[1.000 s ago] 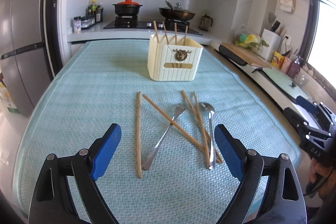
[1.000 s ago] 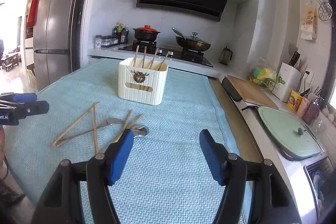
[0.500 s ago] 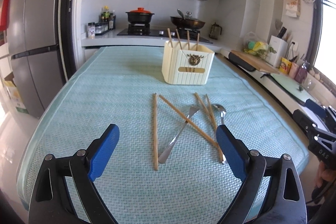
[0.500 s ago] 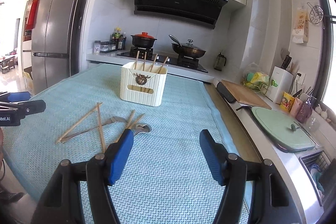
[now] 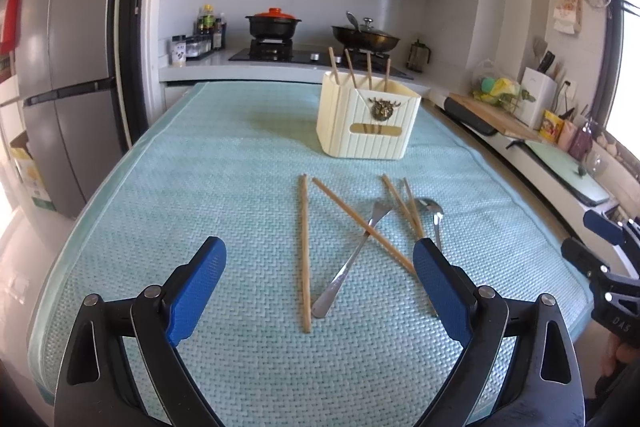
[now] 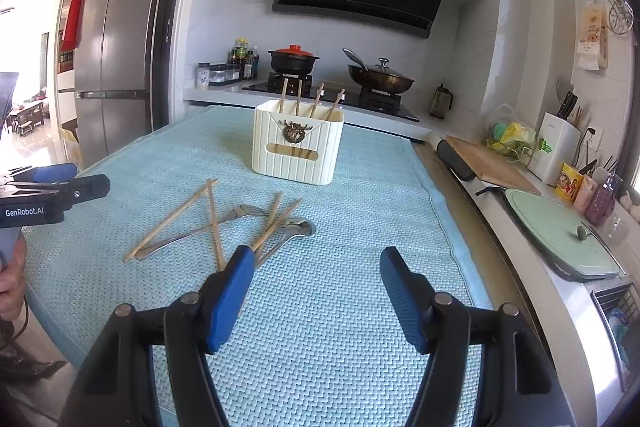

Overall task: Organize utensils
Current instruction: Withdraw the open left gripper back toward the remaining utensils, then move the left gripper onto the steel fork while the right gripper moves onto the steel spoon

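Note:
A cream utensil holder [image 5: 368, 123] with several chopsticks standing in it sits on the light-blue mat [image 5: 224, 163]; it also shows in the right wrist view [image 6: 298, 147]. Loose wooden chopsticks [image 5: 305, 251], a metal fork [image 5: 352, 259] and a spoon [image 5: 434, 213] lie crossed on the mat in front of it, also seen in the right wrist view as chopsticks [image 6: 214, 223], fork [image 6: 200, 231] and spoon [image 6: 296, 229]. My left gripper [image 5: 320, 267] is open and empty above the near utensils. My right gripper [image 6: 318, 275] is open and empty, to the right of the pile.
A fridge [image 5: 60, 75] stands at the left. A stove with a black pot [image 5: 273, 25] and a wok [image 5: 366, 37] is behind the table. A counter at the right holds a cutting board [image 6: 492, 163], a green lid [image 6: 560, 231] and jars.
Both grippers have pulled back and tilted up a little, so the utensils and holder sit lower and further off in view. Both stay open and empty.

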Demonstrator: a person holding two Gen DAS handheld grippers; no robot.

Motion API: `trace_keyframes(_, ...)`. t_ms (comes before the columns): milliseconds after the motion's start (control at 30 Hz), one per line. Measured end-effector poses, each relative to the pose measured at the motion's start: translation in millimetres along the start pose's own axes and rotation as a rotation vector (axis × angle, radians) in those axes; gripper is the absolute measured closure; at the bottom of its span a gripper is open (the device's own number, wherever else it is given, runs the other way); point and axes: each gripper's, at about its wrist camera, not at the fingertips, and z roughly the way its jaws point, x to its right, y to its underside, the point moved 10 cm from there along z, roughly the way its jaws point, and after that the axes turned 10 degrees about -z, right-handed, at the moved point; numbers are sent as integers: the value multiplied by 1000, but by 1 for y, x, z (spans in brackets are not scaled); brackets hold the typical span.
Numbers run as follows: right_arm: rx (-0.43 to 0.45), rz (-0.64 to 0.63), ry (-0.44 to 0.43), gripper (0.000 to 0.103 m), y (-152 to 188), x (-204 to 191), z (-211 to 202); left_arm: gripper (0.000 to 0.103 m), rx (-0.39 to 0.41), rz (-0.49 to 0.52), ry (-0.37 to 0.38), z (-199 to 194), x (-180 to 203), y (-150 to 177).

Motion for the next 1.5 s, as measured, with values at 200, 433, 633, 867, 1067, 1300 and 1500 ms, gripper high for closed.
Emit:
trace_keyframes(200, -32, 21, -27, 36, 15, -2, 10, 8, -12, 17, -18, 7, 1, 2)
trace_keyframes(433, -137, 83, -29, 36, 40, 17, 40, 6, -61, 31, -81, 26, -20, 14)
trace_keyframes(633, -185, 181, -102, 36, 32, 24, 71, 6, -105, -12, -102, 45, -38, 5)
trace_keyframes(867, -203, 209, -210, 47, 11, 3, 98, 6, -154, 5, -109, 67, -44, -9)
trace_keyframes(1067, -267, 249, -281, 56, 15, -12, 127, 6, -186, -14, -102, 82, -45, -3)
trace_keyframes(1300, -360, 337, -351, 66, 17, -24, 181, 7, -219, 10, -148, 109, -52, -4)
trace_keyframes(1500, -426, 349, -335, 77, 16, -30, 211, 7, -225, 39, -167, 109, -57, -4)
